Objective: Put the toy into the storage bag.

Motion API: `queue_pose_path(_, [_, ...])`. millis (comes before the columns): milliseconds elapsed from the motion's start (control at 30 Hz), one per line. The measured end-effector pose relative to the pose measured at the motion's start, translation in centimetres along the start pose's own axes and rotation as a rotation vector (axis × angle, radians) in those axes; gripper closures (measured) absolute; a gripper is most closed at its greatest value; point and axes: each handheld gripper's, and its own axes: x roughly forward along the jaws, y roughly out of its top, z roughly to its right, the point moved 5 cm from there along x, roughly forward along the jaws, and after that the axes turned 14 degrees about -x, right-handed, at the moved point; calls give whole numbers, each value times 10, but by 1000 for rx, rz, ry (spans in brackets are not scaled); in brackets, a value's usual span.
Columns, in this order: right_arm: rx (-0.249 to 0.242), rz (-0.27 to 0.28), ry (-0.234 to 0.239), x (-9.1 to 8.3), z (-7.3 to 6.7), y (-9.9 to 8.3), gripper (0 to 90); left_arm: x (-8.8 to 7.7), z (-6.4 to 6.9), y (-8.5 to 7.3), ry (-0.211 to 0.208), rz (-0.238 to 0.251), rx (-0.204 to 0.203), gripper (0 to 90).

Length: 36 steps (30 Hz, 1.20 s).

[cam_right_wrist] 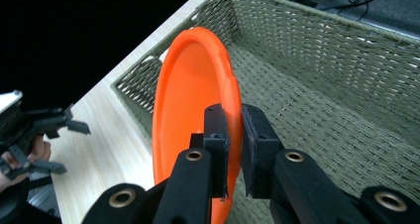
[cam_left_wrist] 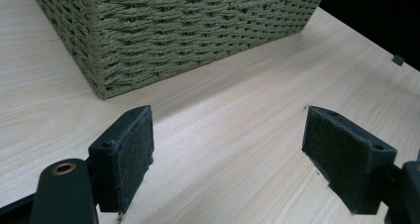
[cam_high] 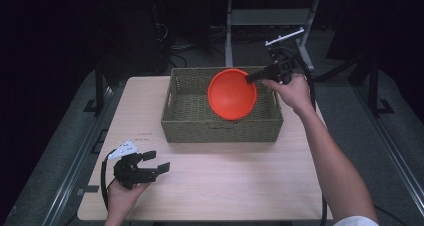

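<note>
- High view: a woven basket (cam_high: 222, 123) stands on the far half of a pale wooden table (cam_high: 225, 186). An orange plate (cam_high: 232, 94) is held tilted on edge over the basket's inside, its hollow face turned toward the camera and its lower edge down between the basket walls, so the basket floor behind it is hidden.
- The right gripper (cam_high: 250, 77) grips the plate's upper right rim; the jaws themselves are small and dark here, and the person's right hand (cam_high: 292, 92) covers much of the gripper body.
- The left gripper (cam_high: 156, 161) rests low over the near left part of the table, well apart from the basket, with its jaws spread and nothing between them. The left hand (cam_high: 122, 193) is cut off by the bottom edge.
- The room beyond the table is dark and hard to make out.
- Left gripper view: the two padded jaws stand wide apart over bare tabletop. A corner of the basket (cam_left_wrist: 163, 30) fills the top, cut off by the frame; its inside cannot be seen.
- Right gripper view: the jaws are clamped on the plate's (cam_right_wrist: 190, 100) rim, one pad on each face. The plate stands nearly upright above the basket (cam_right_wrist: 346, 80) floor and hides part of the near wall; its bottom edge runs out of frame. The other gripper (cam_right_wrist: 47, 130) shows blurred at the far left.
</note>
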Motion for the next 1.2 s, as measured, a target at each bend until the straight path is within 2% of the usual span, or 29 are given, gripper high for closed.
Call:
queue_pose_path(233, [46,1,-23,11,17,0,820,-1,0,1,-1,8,-2,194])
queue_pose_path(500, [77,-6,-55,22,32,-5,820,-1,1,1,-1,-3,0,192])
queue_pose_path(1200, [146,-70,-81,54,55,-26,819,-3,-1,0,1,0,1,194])
